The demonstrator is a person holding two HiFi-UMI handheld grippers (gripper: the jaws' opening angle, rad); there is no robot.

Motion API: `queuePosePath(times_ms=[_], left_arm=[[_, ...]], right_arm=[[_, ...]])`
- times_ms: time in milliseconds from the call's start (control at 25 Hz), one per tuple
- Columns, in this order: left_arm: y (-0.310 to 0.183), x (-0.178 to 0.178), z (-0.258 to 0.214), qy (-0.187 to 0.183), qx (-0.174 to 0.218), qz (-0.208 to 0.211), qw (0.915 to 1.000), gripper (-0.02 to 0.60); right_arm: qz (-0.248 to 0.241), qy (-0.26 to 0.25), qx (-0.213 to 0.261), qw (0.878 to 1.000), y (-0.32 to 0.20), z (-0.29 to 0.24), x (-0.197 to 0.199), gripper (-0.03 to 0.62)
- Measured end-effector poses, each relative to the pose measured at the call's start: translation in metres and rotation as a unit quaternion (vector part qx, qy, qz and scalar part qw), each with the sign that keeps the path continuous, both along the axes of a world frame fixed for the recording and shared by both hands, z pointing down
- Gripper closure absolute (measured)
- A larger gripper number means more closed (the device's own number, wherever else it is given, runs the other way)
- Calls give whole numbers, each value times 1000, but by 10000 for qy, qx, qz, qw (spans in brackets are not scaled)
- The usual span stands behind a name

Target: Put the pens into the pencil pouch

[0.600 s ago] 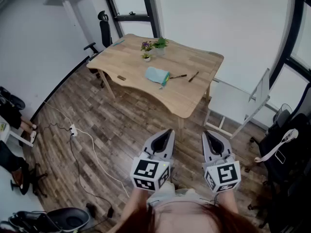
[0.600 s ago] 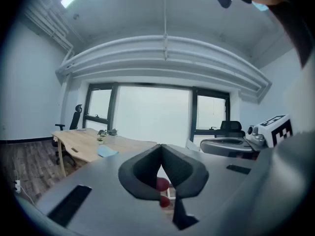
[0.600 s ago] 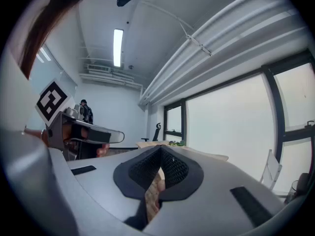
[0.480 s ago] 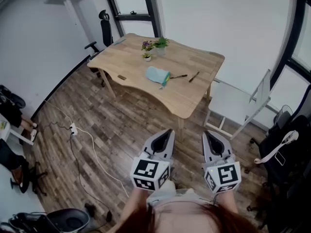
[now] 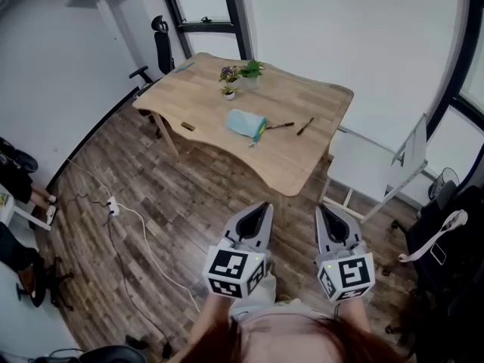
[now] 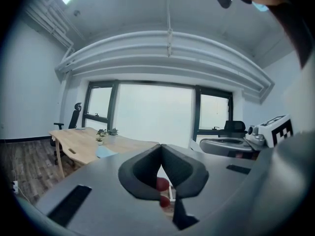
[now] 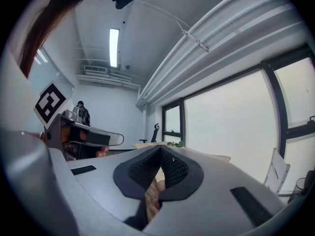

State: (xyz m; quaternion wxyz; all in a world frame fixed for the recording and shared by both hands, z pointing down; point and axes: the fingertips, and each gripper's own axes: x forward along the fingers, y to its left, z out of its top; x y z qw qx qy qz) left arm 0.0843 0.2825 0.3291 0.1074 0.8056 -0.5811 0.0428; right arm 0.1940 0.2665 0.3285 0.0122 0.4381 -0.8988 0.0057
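**Two closed, empty grippers held out, well short of the table with the pens and pouch**

Seen from above, a person stands on a dark wood floor and holds out the left gripper and the right gripper side by side; each gripper's own view shows its two dark pads pressed together with nothing between them. Both are well apart from a pale wooden table further into the room.

Near the table's middle lies a light blue pencil pouch, lying flat; just to its right lie two dark pens, one pen near the pouch and a second pen a little beyond it. Something small and greenish shows at the pouch's right end; it is too small to tell what. Small potted plants stand at the table's far side; a white chair stands at its right.

Judged from this, the pens will be light, stiff and smooth, and likely to roll or twist; a pinch across the middle of the barrel should hold best. The pouch looks soft and limp and may slide on the wood; one gripper could take its edge beside the opening to hold the mouth up. Whether that mouth is open cannot be told.
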Motion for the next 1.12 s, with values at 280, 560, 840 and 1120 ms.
queuePosePath(times_ms=[280,560,840,1120], left_arm=[[-47,-29,6,0,-55,134,9999,578],[-90,-60,8,-21,-81,346,9994,578],[-121,-91,7,44,-55,507,9987,578],[-143,-112,17,43,-127,613,9980,578]], right_arm=[[212,86,-42,9997,-46,8,-26,594],[376,134,-81,9992,-90,7,-58,594],[563,248,-100,9981,-121,6,-87,592],[807,245,-238,9962,-144,12,-102,592]])
